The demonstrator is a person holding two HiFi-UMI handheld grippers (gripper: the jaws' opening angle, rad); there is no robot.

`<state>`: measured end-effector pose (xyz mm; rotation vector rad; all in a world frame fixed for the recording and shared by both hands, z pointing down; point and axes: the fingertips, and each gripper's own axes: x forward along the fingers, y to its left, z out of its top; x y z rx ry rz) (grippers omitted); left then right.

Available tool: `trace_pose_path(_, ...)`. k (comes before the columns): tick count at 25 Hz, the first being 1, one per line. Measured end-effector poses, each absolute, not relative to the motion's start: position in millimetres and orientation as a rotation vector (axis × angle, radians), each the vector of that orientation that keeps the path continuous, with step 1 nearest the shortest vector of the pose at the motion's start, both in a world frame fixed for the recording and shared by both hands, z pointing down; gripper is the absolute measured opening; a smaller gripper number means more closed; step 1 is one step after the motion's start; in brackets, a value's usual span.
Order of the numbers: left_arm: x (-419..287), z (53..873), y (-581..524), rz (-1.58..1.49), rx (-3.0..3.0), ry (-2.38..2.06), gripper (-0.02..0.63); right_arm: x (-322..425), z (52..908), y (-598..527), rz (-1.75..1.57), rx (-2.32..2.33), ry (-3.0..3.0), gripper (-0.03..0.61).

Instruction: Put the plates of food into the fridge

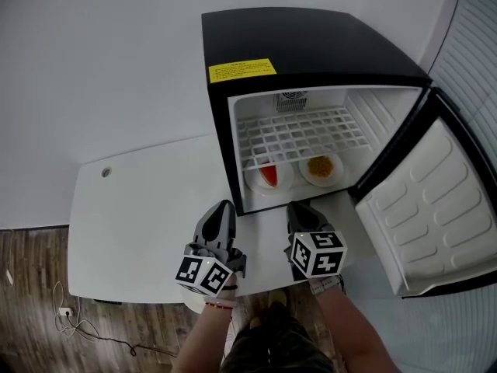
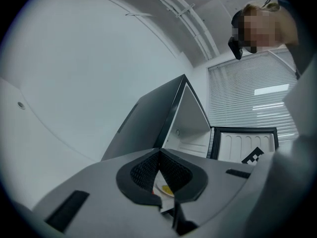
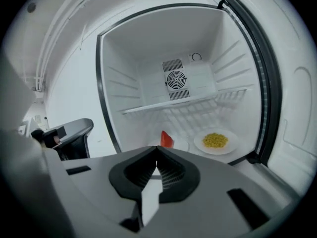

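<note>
In front of the open fridge | left gripper and right gripper are hovering, jaws together, empty | red-food plate and yellow-food plate are sitting inside, side by side | likely closing next: door is wanting a steady outer-edge push.

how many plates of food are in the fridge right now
2. A plate with red food sits left on the floor of the fridge, under the wire shelf; a plate with yellow food sits right of it. No others show.
</note>
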<state>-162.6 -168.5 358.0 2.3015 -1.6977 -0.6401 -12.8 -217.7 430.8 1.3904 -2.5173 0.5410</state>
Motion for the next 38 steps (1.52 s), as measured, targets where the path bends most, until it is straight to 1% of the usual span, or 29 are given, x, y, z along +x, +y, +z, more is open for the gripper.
trace_pose_path(9,-119.3,338.1,-115.3,-0.606,2.442,-1.544,0.006,-19.9,402.1,-136.7,0.525,1.286,-2.619,0.008)
trace_pose_path(16,-118.0,340.5,-61.4,-0.58,2.451,-1.526,0.006,-14.7,401.5,-78.1,0.47,1.261,-2.666,0.008)
trace_pose_path(25,-161.8,359.4,-9.7,-0.538,2.374,-1.652,0.006,-31.6,410.9,-31.0,0.486,1.168,-2.7,0.008)
trace_pose_path(38,-256.4,392.7,63.4,-0.468,2.16,-1.996,0.006,-102.2,459.7,28.6,0.519,0.884,-2.684,0.008)
